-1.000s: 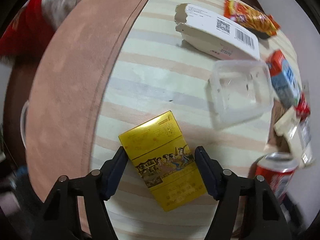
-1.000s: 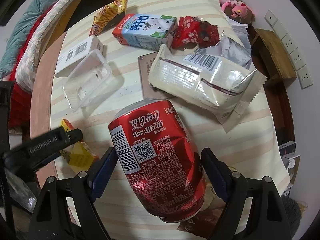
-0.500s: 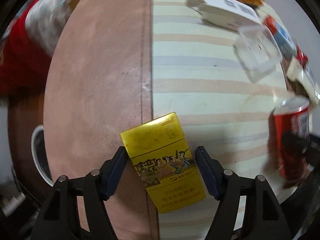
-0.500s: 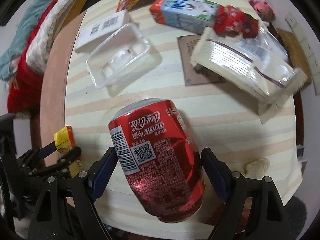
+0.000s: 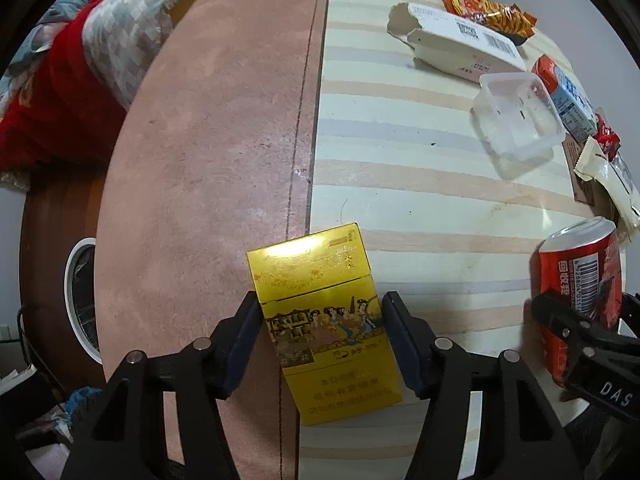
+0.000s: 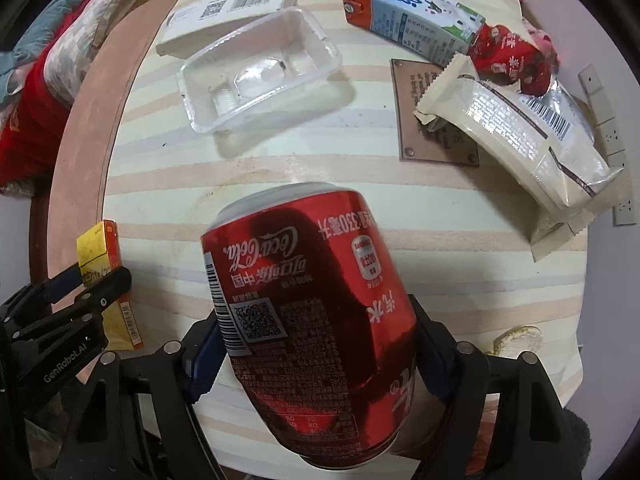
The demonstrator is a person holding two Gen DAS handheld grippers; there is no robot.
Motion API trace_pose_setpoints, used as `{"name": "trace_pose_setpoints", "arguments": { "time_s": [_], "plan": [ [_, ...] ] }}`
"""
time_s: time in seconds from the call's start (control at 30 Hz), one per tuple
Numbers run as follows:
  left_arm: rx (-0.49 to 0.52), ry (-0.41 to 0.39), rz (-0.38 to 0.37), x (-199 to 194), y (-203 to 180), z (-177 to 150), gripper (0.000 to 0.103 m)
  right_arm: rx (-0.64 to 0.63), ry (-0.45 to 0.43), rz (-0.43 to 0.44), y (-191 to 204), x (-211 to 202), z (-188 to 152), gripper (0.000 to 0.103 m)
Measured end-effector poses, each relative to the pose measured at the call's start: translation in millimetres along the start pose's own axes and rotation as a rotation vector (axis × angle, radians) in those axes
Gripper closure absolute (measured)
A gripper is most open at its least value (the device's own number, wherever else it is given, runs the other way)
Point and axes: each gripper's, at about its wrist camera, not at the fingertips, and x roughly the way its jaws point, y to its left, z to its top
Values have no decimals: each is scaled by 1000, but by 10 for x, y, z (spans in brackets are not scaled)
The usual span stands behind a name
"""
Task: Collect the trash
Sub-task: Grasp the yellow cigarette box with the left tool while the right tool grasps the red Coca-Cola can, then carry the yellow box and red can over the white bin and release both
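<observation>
Two fingers (image 5: pixel 394 328) clamp the yellow pack (image 5: pixel 324 320) near the cloth's edge (image 5: pixel 316 160); right fingers (image 6: pixel 430 344) clamp the can (image 6: pixel 312 308).

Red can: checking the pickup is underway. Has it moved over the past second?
Yes. The can, clamped in the right claw, has pulled back from the clear tray toward the table's near edge and rolled in the view.

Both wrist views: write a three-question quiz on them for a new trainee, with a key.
1. True or false: the left gripper grips a yellow pack.
2. The right gripper holds: A) milk carton B) red cola can C) clear tray.
3. Fill in: the clear plastic tray lies on the ____ tablecloth.

Key: 1 true; 2 B; 3 striped.
</observation>
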Motion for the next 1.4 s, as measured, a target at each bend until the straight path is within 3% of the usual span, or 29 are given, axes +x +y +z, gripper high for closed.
{"name": "trace_pose_setpoints", "arguments": {
  "time_s": [0.17,0.43,0.57,0.73,0.9,1.13,1.23,1.4],
  "plan": [
    [-1,-92,34,-282,-44,-188,46,-26,-49,-41,78,-110,-115,22],
    [-10,-275,41,-985,8,-391,46,-37,-161,4,206,-607,-357,23],
    [-40,-367,7,-1352,297,-454,46,-37,-245,84,375,-971,-524,23],
    [-75,-473,-14,-1875,630,-435,46,-75,-321,157,578,-1353,-436,23],
    [-130,-540,-27,-2174,1218,-528,46,-154,-378,237,1287,-1728,-450,23],
    [-285,-525,-35,-2158,2437,-746,46,-287,-318,378,2589,-1709,-561,23],
    [-381,-458,-34,-1851,3079,-832,46,-347,-240,397,3215,-1380,-586,23],
    [-532,-293,-77,-939,4001,-890,47,-417,-94,368,4146,-516,-548,23]
  ]
}}
